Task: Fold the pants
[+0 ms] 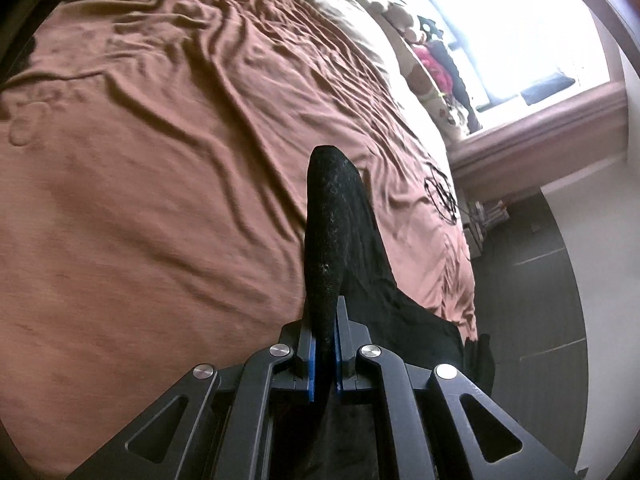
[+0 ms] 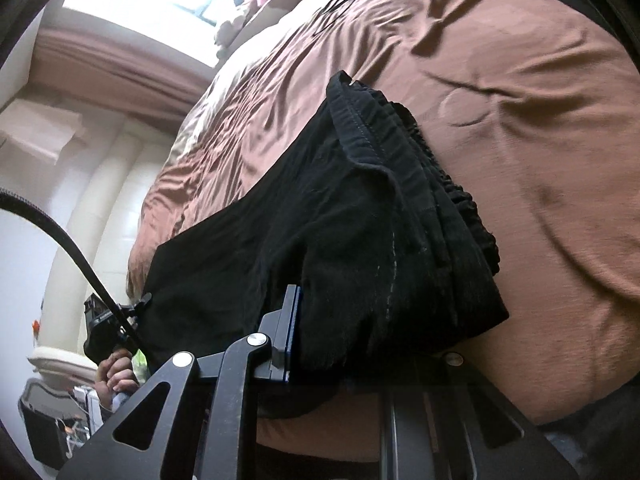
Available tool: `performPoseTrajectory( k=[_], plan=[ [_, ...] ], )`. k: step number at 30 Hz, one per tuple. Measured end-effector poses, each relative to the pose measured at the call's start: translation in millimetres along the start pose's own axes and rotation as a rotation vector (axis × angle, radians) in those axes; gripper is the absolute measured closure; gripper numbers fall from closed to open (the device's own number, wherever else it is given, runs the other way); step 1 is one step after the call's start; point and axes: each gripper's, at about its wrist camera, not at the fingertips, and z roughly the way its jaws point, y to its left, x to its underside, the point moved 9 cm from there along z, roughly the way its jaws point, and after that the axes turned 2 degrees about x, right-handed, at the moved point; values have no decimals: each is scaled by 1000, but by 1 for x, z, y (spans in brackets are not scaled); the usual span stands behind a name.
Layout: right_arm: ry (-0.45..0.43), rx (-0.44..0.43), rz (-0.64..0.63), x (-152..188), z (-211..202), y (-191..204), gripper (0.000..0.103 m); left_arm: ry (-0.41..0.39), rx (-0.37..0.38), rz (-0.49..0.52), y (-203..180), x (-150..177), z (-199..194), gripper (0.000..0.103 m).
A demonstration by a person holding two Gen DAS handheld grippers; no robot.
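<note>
Left wrist view, claw: the left claw (image 1: 325, 334) is clamped on a narrow fold of the black pants (image 1: 336, 224), which stands up between the blue pads.
Left wrist view, pants: from the grip the cloth trails off right and down, over the edge of the bed (image 1: 460, 292) toward the dark floor (image 1: 532, 280).
Left wrist view, step: judged as carrying one end of the pants across the brown bedspread (image 1: 160, 184) to lay or fold it.
Left wrist view, room: wide wrinkled spread lies free ahead and to the left; pillows (image 1: 376, 44) and a window (image 1: 500, 20) lie far off.

Right wrist view, claw: the right claw (image 2: 320, 344) is clamped on a thick bunch at the gathered waistband (image 2: 404, 152); only its left finger shows, the other is hidden under cloth.
Right wrist view, pants: the bulk drapes over the claw and lies on the bedspread, stretching left toward the other gripper (image 2: 108, 320), held in a hand (image 2: 112, 372).
Right wrist view, next move: probably both ends need to be kept taut and level, then lowered onto bare spread so that no leg hangs off the side.
Right wrist view, edges: the bed's edge runs just beside the left end of the pants; open spread lies to the right.
</note>
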Motion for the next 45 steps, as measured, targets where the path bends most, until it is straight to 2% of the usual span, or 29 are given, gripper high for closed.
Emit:
performPoseTrajectory(
  k=[5, 12, 16, 18, 20, 21, 22, 23, 31, 35, 41, 45],
  plan=[
    [12, 15, -21, -7, 20, 12, 88, -6, -6, -23, 20, -4, -9, 97],
    [36, 24, -33, -9, 34, 8, 88, -12, -20, -42, 35, -7, -11, 97],
    [61, 65, -22, -8, 36, 1, 83, 49, -84, -50, 49, 3, 1, 93],
    [80, 81, -8, -9, 35, -5, 80, 64, -130, -22, 54, 9, 4, 71],
    [84, 82, -10, -9, 28, -6, 69, 55, -132, -10, 57, 13, 2, 57],
    [81, 84, -17, -8, 24, -4, 64, 51, -135, -12, 60, 15, 0, 53],
    [75, 88, -22, -7, 22, -4, 54, 49, -139, -15, 64, 16, -1, 53],
    [65, 97, -31, -8, 16, -5, 49, 49, -144, -16, 67, 17, -2, 53],
    [-21, 149, -84, -5, -38, -17, 48, 55, -167, -46, 93, 37, -17, 52],
    [-40, 137, -76, -4, -56, -27, 48, 64, -182, -55, 104, 55, -24, 52],
    [-70, 120, -82, -12, -63, -27, 48, 72, -189, -76, 119, 82, -36, 52],
    [-65, 111, -93, -16, -56, -27, 48, 61, -161, -91, 121, 97, -44, 52]
  ],
)
